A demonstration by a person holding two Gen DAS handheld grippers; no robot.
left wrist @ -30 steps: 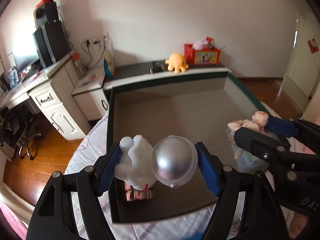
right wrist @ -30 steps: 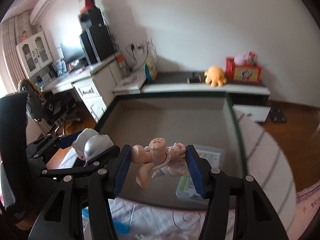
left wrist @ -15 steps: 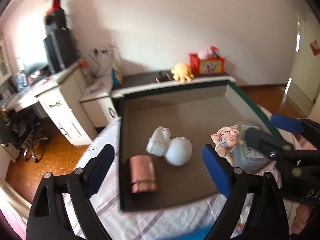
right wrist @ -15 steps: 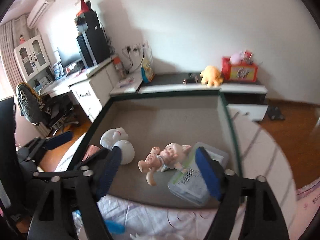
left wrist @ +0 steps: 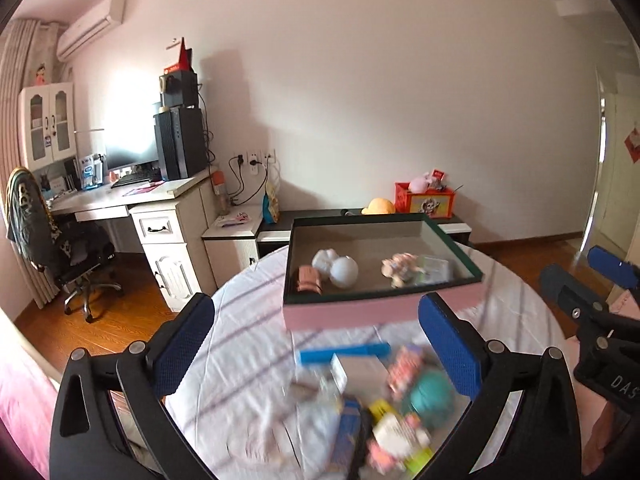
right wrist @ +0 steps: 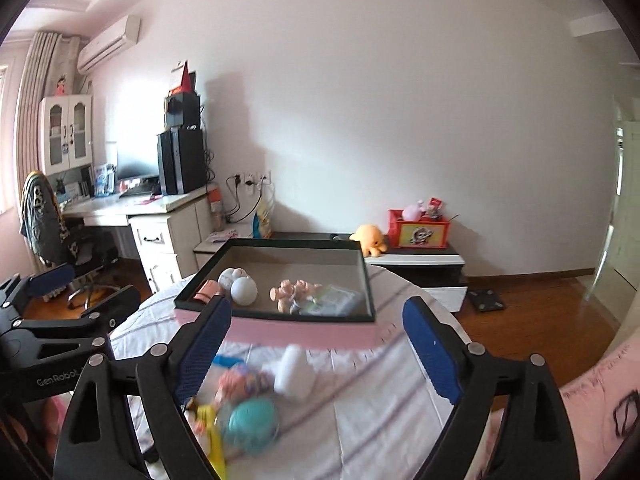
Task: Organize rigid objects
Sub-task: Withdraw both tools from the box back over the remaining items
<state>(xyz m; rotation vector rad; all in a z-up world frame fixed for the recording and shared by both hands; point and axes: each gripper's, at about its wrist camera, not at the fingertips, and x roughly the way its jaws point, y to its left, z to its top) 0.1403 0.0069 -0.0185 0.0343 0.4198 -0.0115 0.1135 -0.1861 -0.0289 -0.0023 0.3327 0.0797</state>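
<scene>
Left gripper [left wrist: 316,344]: I see jaws opening, nothing between them.
Right gripper [right wrist: 316,350]: jaws opening, empty.
Box [left wrist: 384,312]: holds white figurine [left wrist: 336,268].

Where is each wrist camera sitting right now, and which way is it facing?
Left wrist: on the left gripper, looking along its opening, empty jaws over the blurred toy pile toward the pink box; right gripper shows at right.
Right wrist: on the right gripper, jaws opening and empty, facing the same box from further right; left gripper shows at left.
Shared: box, teal ball, desk.
</scene>
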